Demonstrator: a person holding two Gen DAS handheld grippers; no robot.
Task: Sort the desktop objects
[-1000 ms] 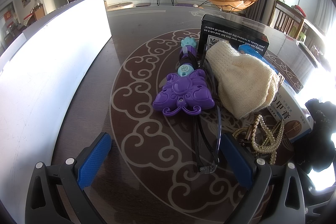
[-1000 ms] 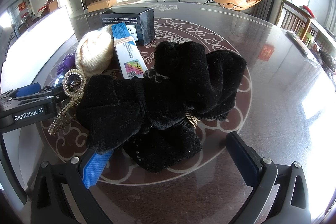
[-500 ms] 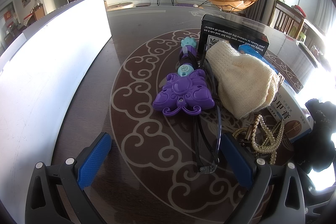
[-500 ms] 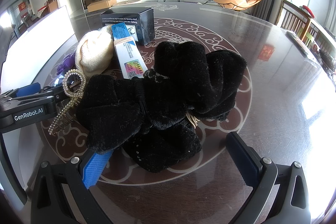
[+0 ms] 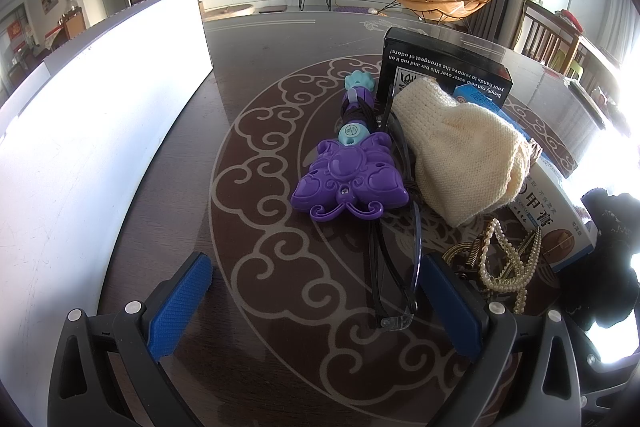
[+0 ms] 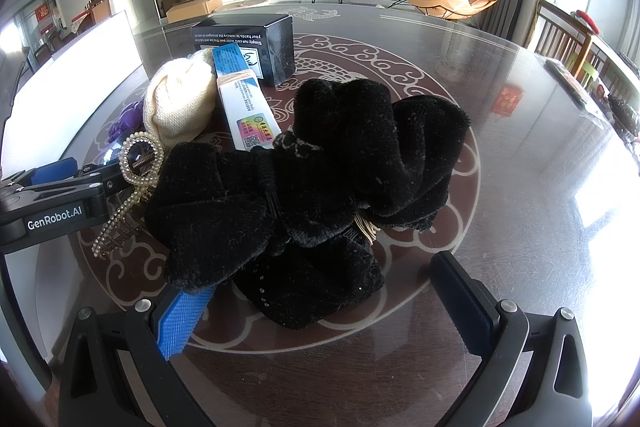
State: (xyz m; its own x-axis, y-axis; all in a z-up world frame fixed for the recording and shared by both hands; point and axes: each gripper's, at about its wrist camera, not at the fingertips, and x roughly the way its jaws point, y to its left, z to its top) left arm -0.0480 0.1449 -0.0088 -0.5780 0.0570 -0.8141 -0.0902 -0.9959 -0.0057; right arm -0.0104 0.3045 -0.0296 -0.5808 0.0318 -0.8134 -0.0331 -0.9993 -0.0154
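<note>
On the dark patterned table lies a purple toy wand [image 5: 348, 179], dark-framed glasses [image 5: 394, 267], a cream knitted pouch [image 5: 460, 151], a black box [image 5: 444, 67], a white and blue cream box [image 6: 246, 115], a pearl hair clip [image 5: 504, 263] and a big black velvet bow [image 6: 304, 187]. My left gripper [image 5: 316, 291] is open and empty, low over the table, with the glasses' near end just inside its right finger. My right gripper [image 6: 316, 291] is open, its fingers either side of the bow's near end.
A tall white panel [image 5: 100, 115] stands along the table's left side. The left gripper's body [image 6: 52, 203] shows at the left of the right wrist view, beside the clip. Chairs [image 6: 560, 35] stand beyond the table's right edge.
</note>
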